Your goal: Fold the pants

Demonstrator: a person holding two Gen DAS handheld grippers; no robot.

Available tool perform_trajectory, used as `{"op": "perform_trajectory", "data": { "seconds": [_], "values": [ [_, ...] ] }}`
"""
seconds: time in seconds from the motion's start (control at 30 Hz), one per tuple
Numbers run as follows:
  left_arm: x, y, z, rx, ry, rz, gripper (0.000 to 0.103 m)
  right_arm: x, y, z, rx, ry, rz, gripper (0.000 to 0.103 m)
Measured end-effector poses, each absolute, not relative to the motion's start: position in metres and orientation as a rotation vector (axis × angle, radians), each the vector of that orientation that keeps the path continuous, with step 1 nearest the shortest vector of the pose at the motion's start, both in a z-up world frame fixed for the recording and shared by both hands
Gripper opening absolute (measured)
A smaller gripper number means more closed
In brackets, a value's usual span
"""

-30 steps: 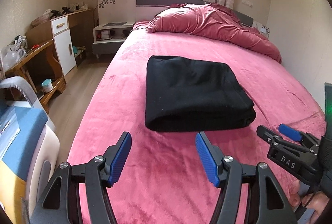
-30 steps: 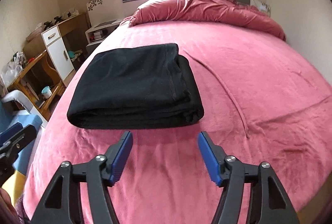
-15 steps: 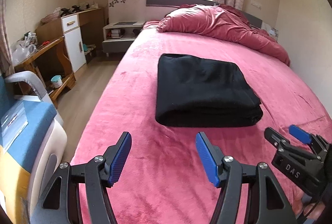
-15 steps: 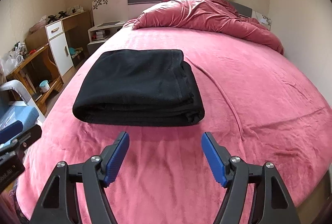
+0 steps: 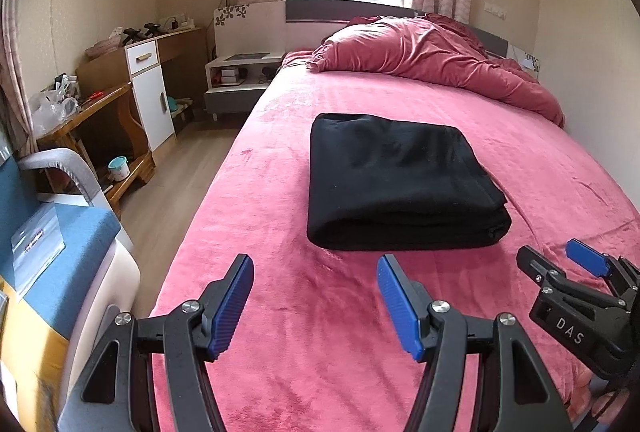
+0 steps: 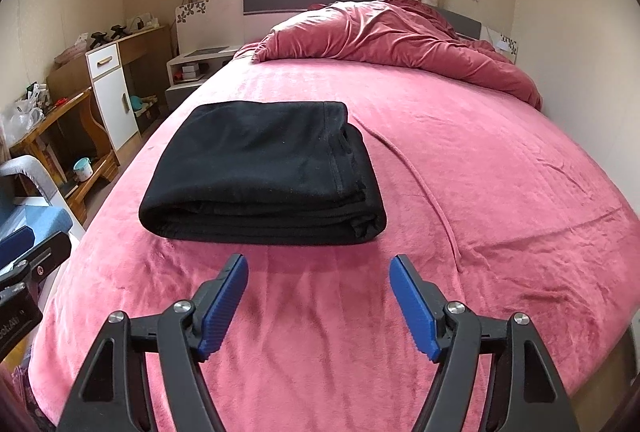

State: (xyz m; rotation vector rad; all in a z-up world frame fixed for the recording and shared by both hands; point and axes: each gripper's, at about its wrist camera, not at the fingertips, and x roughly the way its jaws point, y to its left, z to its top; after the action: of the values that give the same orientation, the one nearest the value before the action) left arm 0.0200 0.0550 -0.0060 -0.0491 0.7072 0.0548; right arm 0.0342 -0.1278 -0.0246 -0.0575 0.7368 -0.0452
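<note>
Pink bed (image 5: pixel 280 312) filling both views, rumpled duvet (image 6: pixel 384 39) heaped at the far end by the window. Black pants (image 5: pixel 396 187) lying mid-bed, a little left of centre, folded into a compact stacked rectangle with layered edges facing near and the hem seam along the right side. Appearing smaller and farther off than a second ago, yet unshifted on the bed: both tools drawn back and raised. Left gripper (image 5: pixel 316 306) held above bare bedding near the foot, jaws spread wide, nothing between them. Right gripper (image 6: pixel 318 306) likewise wide open and empty, well apart from the cloth. No contact with the pants anywhere. Judging by the neat bundle and the retreat, folding probably finished, with nothing left but perhaps a final tidy of the right-hand edge.
</note>
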Motion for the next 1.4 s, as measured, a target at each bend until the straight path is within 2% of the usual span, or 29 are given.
{"op": "perform_trajectory", "data": {
  "seconds": [1.4],
  "values": [
    [0.0190,0.0497,-0.0083,-0.052,0.719,0.074,0.065,0.0330,-0.1283,-0.0253,-0.068,0.735,-0.056,0.076]
  ]
}}
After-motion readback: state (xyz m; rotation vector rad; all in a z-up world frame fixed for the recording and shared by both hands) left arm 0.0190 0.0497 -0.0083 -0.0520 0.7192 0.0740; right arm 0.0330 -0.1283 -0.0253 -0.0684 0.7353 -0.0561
